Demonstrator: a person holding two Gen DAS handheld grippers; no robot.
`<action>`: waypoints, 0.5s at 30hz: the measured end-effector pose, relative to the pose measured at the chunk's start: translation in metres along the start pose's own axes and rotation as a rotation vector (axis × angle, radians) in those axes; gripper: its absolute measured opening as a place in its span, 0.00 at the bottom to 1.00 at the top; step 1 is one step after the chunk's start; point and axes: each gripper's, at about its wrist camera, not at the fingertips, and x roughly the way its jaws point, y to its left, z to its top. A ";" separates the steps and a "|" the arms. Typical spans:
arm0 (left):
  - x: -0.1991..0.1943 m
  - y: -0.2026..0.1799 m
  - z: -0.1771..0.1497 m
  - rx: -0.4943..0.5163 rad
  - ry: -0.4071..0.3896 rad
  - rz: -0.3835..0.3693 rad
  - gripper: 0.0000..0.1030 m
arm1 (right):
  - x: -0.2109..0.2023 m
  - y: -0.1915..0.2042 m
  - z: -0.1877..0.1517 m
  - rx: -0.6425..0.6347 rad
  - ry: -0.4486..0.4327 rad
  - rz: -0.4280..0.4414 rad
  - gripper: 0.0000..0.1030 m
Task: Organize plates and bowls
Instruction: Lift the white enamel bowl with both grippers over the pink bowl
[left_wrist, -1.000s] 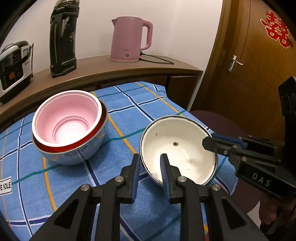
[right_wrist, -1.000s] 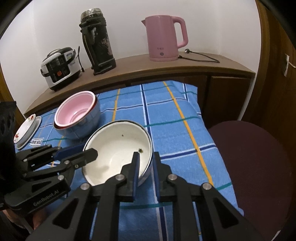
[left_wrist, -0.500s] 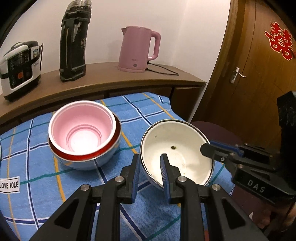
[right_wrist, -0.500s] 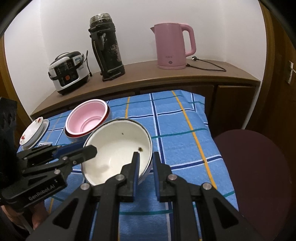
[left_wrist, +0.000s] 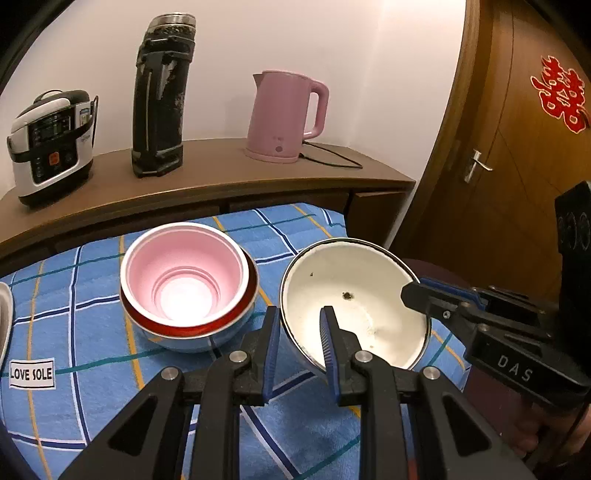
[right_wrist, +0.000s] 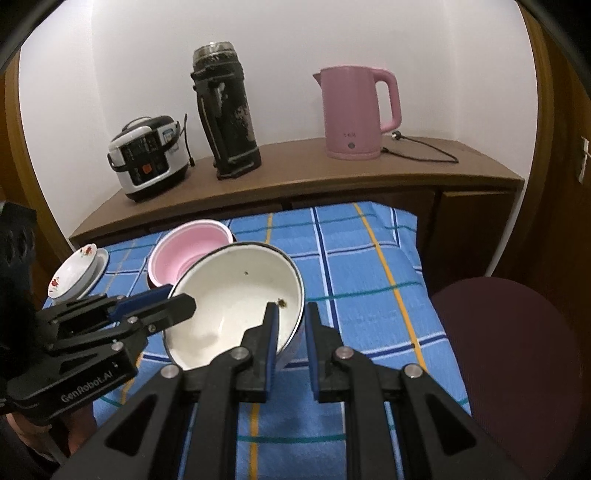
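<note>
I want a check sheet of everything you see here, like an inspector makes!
Surface: table under a blue checked cloth.
Job's things: white bowl held by its rim; pink bowl nested in a steel bowl; flowered plates at the left edge.
Clutter: "LOVE SOLE" label.
Grippers: left gripper and right gripper both shut on the white bowl, on opposite sides of its rim.
Cables: kettle cord on the counter.
Surroundings: rice cooker, black flask, pink kettle, door, dark red stool.

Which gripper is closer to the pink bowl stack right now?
Left. The left gripper clamps the white bowl's rim on the side facing the pink bowl; the right gripper clamps the opposite rim, farther away.
</note>
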 end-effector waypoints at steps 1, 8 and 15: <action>-0.001 0.001 0.001 0.000 -0.004 0.001 0.23 | 0.000 0.001 0.002 -0.003 -0.005 0.001 0.14; -0.005 0.010 0.008 -0.007 -0.017 0.017 0.23 | 0.003 0.012 0.016 -0.023 -0.025 0.013 0.14; -0.014 0.021 0.017 -0.014 -0.046 0.027 0.23 | 0.005 0.023 0.026 -0.041 -0.038 0.023 0.14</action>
